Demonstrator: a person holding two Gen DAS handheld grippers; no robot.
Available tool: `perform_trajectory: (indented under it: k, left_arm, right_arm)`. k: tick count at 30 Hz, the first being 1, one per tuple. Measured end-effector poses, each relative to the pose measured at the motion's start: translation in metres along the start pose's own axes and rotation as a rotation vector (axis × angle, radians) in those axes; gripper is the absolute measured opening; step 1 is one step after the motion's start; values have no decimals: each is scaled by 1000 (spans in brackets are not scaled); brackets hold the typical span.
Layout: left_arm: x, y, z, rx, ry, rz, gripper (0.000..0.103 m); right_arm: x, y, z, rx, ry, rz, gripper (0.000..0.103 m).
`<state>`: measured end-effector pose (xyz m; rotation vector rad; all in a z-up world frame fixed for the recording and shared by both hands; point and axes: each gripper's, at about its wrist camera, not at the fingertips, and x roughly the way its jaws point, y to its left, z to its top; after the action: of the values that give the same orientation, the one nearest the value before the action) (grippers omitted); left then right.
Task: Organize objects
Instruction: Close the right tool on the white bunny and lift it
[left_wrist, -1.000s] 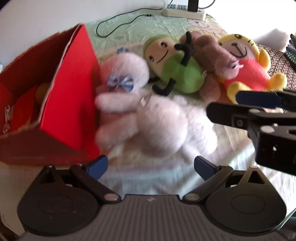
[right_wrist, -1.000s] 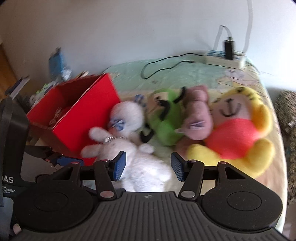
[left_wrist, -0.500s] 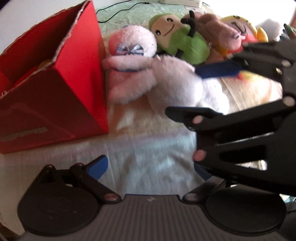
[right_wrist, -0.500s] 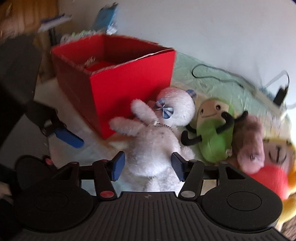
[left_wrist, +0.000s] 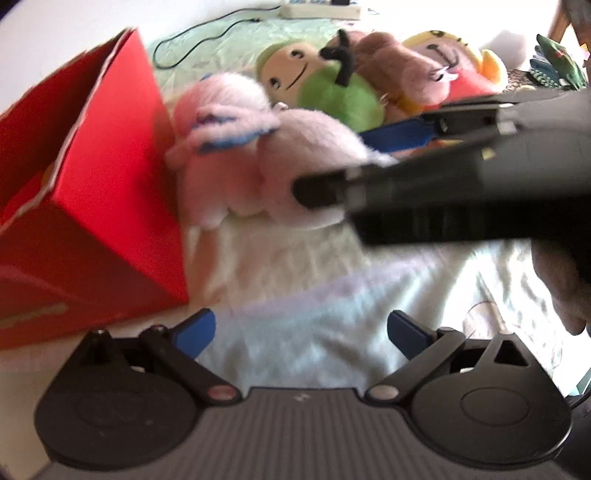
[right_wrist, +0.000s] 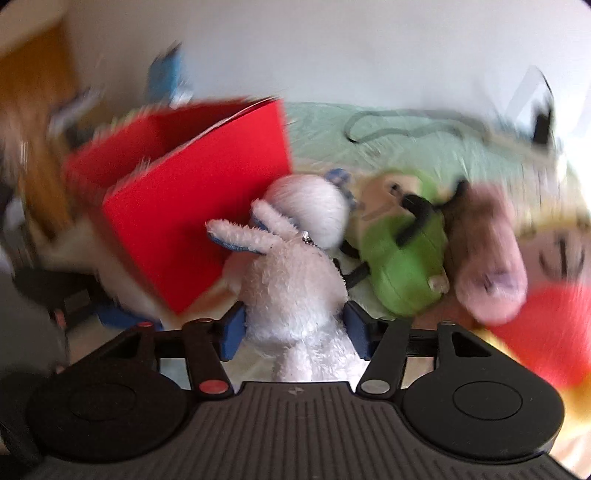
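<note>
Against the bed's left edge: open red cardboard box (right_wrist: 192, 206), fluffy white plush rabbit (right_wrist: 295, 280) touching its right wall. Right gripper (right_wrist: 295, 332) just been closing, pads flanking the rabbit's body, contact looks light. Left gripper (left_wrist: 301, 330) jaws apart, empty. Risk: soft fur slips out, or the rabbit snags on the box rim. Green plush toy (right_wrist: 402, 254) crowds the right; front of bed open.

Box (right_wrist: 192, 229) left; rabbit plush (right_wrist: 295, 280) beside it (touching); three more plush toys (right_wrist: 406, 258) to its right.
</note>
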<state>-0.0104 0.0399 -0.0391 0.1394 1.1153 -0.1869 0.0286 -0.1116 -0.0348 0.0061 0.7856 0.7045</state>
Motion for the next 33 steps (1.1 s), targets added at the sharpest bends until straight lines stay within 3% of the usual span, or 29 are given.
perform_trajectory:
  k: [6,10,12,15,20,24,27,31,33]
  left_arm:
    - [-3,-6,13,17,-36,-39,99]
    - [-6,-5,28,2,-97,-86,99]
    - [-1,-14,36,-5,-121,-97,97]
    - [10,-2,45,-24,-94,-178,94]
    - [17,-19,57,18,-101,-213,91]
    - [17,-16,56,24,-114,-302,99]
    - [23,0,61,-35,-121,-344,99]
    - [33,8,66,-91,-108,-304,96]
    - [42,11,69,-108,-90,-296,89]
  right_arm:
    - [-1,-76,0,614,-11,183,53]
    - [8,-106,-22,952,18,331,53]
    - [13,-115,-34,1055,31,383,53]
    - [14,-121,-42,1095,23,399,57]
    - [11,-129,-48,1103,19,415,63]
    - [10,-129,-48,1073,5,426,62]
    - [8,-125,-42,1020,-18,469,62]
    - [14,-115,-30,915,2,468,62]
    - [19,-112,-25,876,23,446,62]
